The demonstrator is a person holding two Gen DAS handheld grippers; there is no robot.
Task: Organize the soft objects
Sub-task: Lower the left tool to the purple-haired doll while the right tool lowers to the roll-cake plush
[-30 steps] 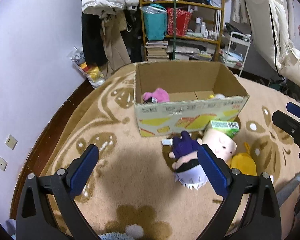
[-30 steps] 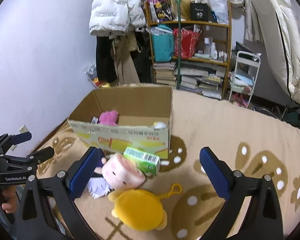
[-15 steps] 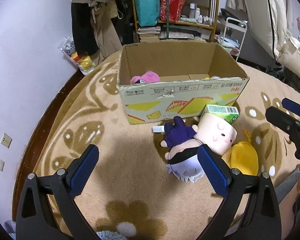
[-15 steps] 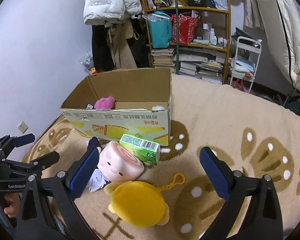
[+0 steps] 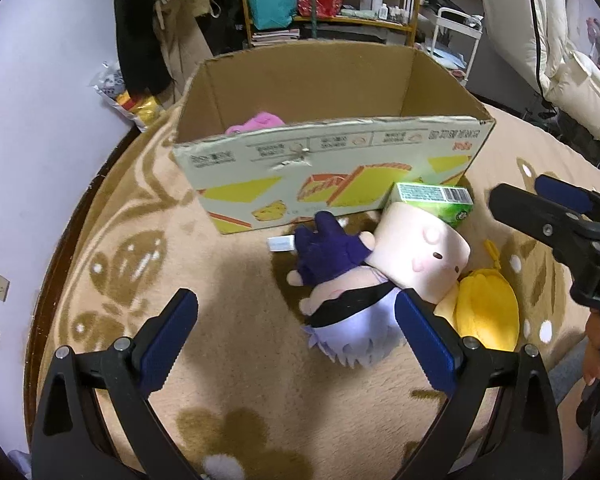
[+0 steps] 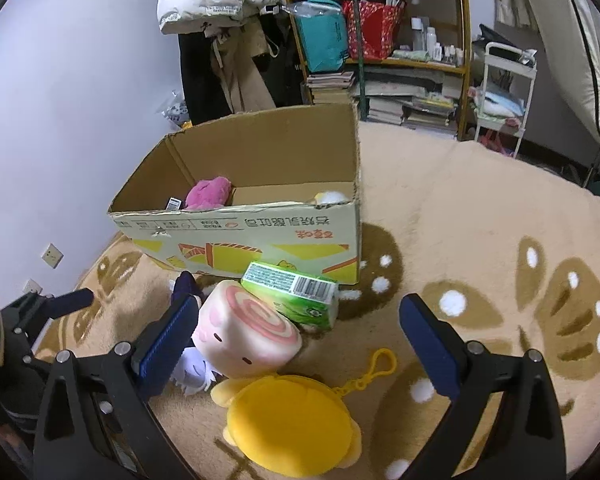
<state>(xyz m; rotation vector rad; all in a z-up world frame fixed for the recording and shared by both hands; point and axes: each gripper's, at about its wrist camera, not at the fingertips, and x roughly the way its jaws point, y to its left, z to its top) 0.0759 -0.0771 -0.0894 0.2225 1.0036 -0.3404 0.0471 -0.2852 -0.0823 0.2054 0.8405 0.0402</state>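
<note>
An open cardboard box (image 5: 332,168) (image 6: 256,232) stands on the carpet with a pink plush (image 5: 256,122) (image 6: 208,192) inside. In front of it lie a purple-and-lilac doll (image 5: 340,280), a pink roll-cake plush (image 5: 420,256) (image 6: 244,328), a green carton plush (image 5: 432,198) (image 6: 292,294) and a yellow round plush (image 5: 484,316) (image 6: 292,420). My left gripper (image 5: 296,340) is open just before the doll. My right gripper (image 6: 300,344) is open above the yellow plush and the roll-cake plush.
A beige patterned carpet (image 6: 480,240) covers the floor. A wooden shelf (image 6: 380,40) with bags and books stands behind the box, with hanging coats (image 6: 220,20) to its left and a white cart (image 6: 504,92) to its right. A lilac wall (image 5: 40,100) runs along the left.
Both grippers have moved forward and down toward the toys and the box, which now look larger. Both stay open and empty. The toys have not moved.
</note>
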